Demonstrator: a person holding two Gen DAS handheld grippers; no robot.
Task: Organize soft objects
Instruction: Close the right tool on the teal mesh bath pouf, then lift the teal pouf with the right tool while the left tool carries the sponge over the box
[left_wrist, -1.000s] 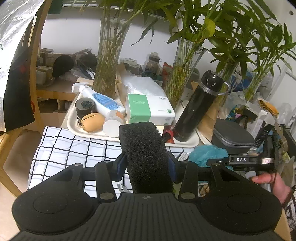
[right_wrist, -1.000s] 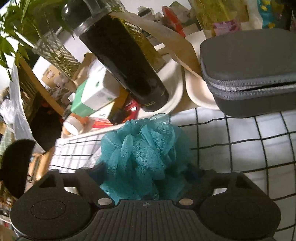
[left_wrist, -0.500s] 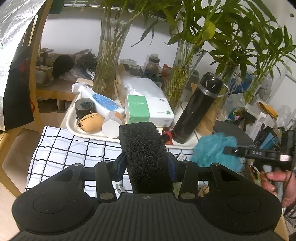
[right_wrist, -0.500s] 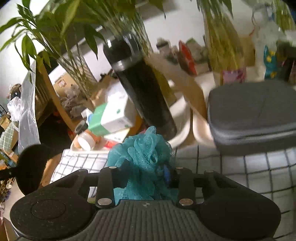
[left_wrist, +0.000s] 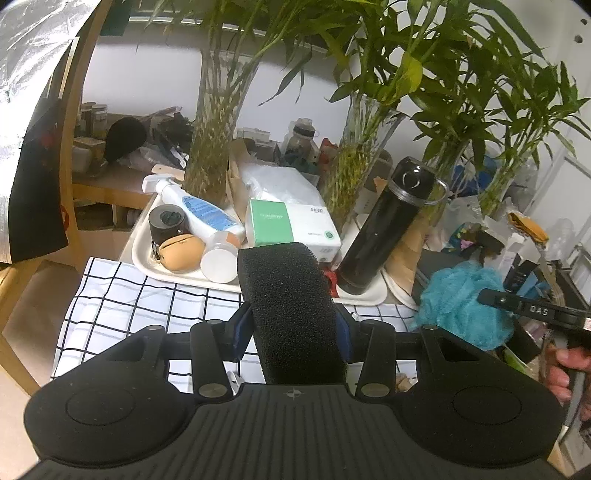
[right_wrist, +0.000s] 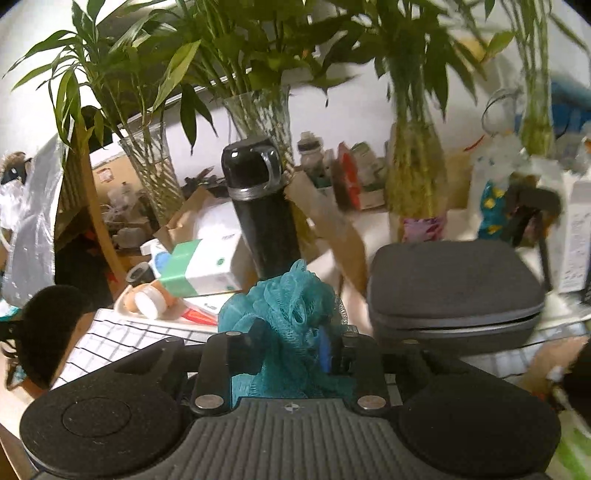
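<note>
The teal mesh bath pouf (right_wrist: 286, 325) is being carried clear of the checked tablecloth (left_wrist: 122, 295), bunched between the clenched fingers of the right gripper (right_wrist: 291, 354), in front of the black thermos (right_wrist: 264, 210) and the grey zip case (right_wrist: 454, 291). The left gripper (left_wrist: 293, 332) is likewise squeezing a black foam sponge (left_wrist: 291, 306) above the cloth, short of the white tray (left_wrist: 144, 254). Both loads are compressing easily, so I judge a firm, steady squeeze and a slow carry are suiting this step, keeping the loose mesh from snagging the thermos or the bamboo vases (right_wrist: 266, 118).
</note>
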